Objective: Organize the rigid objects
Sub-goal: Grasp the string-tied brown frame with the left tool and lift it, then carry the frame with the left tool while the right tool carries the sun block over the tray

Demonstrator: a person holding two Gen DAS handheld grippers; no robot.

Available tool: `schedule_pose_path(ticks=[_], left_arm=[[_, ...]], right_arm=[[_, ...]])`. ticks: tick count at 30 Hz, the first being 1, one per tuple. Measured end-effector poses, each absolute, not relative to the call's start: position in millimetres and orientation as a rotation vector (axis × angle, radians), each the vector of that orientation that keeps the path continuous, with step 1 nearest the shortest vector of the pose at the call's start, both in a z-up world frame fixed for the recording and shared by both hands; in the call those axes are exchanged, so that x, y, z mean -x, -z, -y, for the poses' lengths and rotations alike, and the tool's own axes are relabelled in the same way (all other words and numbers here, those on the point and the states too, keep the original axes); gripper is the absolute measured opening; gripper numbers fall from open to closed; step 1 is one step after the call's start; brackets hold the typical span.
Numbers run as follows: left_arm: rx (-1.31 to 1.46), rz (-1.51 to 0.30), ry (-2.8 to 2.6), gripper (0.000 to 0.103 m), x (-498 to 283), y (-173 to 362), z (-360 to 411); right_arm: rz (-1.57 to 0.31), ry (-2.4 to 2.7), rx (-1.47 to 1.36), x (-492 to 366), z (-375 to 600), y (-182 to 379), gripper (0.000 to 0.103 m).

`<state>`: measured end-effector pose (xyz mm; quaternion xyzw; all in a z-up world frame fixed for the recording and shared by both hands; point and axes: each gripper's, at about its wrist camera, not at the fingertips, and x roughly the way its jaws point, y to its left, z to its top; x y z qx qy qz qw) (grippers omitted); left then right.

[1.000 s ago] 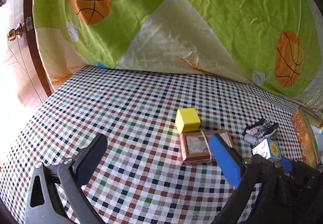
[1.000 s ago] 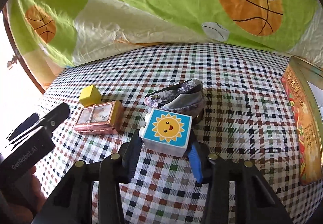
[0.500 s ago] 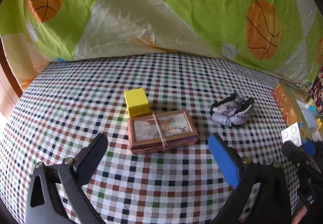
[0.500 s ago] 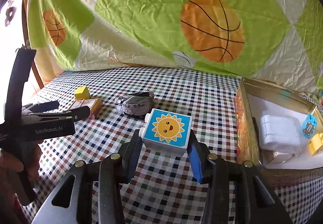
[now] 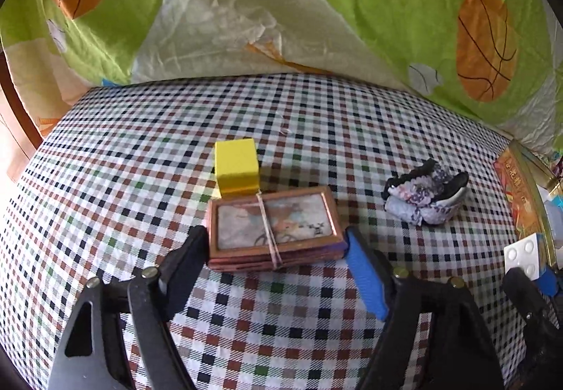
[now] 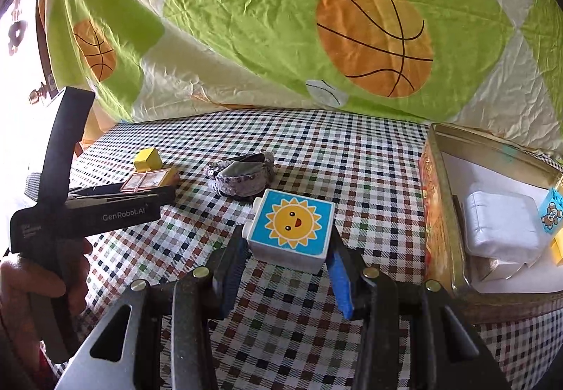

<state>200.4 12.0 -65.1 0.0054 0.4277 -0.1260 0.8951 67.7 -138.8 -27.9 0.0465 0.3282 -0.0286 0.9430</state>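
A brown bundle of framed cards (image 5: 274, 228) tied with a band lies on the checked cloth. My left gripper (image 5: 274, 242) straddles it, and its jaws are closing, with the pads touching its two short ends. A yellow cube (image 5: 236, 168) stands just behind the bundle. My right gripper (image 6: 286, 249) is shut on a white block with a sun picture (image 6: 292, 224), held above the cloth left of the open tin (image 6: 436, 196). In the left wrist view the same block (image 5: 524, 256) shows at the right edge.
A purple-patterned pouch (image 5: 425, 196) lies right of the bundle. The gold tin holds white boxes (image 6: 499, 224) and small bright pieces. A green basketball-print sheet (image 6: 281, 20) hangs behind the table. A hand (image 6: 21, 284) grips the left tool.
The left gripper came forward and down over the bundle, and its jaws narrowed onto its ends. The right gripper swung the sun block right toward the tin, then stayed still.
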Motion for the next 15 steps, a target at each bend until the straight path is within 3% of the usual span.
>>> schedule_pose_path(ticks=[15], left_arm=[[0.125,-0.611,0.356,0.078,-132,25,-23]], right_arm=[[-0.435,0.166,-0.041,-40,144,2,0.046]])
